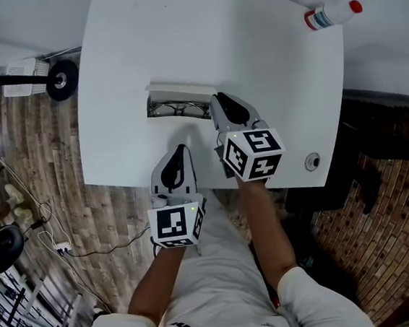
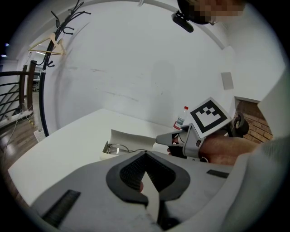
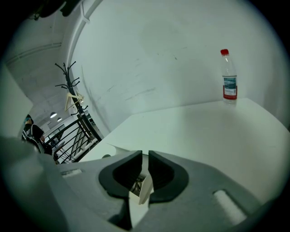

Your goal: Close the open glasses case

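Glasses case (image 1: pixel 156 105) lies open mid-surface, spectacles (image 1: pixel 173 111) inside, lid (image 1: pixel 182 90) raised on the far side. Right tool (image 1: pixel 217 101), jaws nearly together, sits at its right end; left tool (image 1: pixel 181 151), jaws together, hangs nearer. Best tip the lid over steadily, bracing the base. White surface (image 1: pixel 250 45), bottle (image 1: pixel 330 14) at a corner, wooden floor (image 1: pixel 21 142).

The case (image 1: pixel 179 92) with glasses (image 1: pixel 177 110) inside lies on the table (image 1: pixel 252 60), bottle (image 1: pixel 330 14) behind right.
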### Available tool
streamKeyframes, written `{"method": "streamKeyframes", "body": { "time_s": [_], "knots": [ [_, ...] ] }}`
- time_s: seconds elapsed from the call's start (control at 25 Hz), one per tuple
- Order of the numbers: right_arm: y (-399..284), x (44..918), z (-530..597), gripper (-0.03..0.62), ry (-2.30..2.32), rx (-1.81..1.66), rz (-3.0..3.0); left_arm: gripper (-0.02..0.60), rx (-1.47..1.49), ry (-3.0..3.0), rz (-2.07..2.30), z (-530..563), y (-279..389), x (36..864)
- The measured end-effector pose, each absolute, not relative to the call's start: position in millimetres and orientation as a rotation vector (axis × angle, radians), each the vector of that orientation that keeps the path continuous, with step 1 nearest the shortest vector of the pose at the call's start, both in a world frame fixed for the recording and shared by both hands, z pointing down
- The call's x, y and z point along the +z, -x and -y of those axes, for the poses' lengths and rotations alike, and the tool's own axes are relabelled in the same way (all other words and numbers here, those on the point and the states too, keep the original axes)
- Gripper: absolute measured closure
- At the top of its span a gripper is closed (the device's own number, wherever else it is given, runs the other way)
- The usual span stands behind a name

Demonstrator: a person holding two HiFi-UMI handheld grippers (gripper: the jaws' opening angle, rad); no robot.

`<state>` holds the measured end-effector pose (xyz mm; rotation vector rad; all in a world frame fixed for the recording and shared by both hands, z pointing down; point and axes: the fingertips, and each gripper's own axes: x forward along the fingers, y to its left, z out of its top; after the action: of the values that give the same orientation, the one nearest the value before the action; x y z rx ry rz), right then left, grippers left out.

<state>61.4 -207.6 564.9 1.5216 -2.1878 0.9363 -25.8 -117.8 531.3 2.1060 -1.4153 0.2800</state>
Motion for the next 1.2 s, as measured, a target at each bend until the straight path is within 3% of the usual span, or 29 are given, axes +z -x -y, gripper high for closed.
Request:
{"method": "streamKeyframes", "body": {
  "time_s": [1.2],
  "knots": [
    [-59,565,194,0.563,-1.507,0.910,2.145,0.584,0.282,-2.121,1.408,112,25,529]
  ]
}}
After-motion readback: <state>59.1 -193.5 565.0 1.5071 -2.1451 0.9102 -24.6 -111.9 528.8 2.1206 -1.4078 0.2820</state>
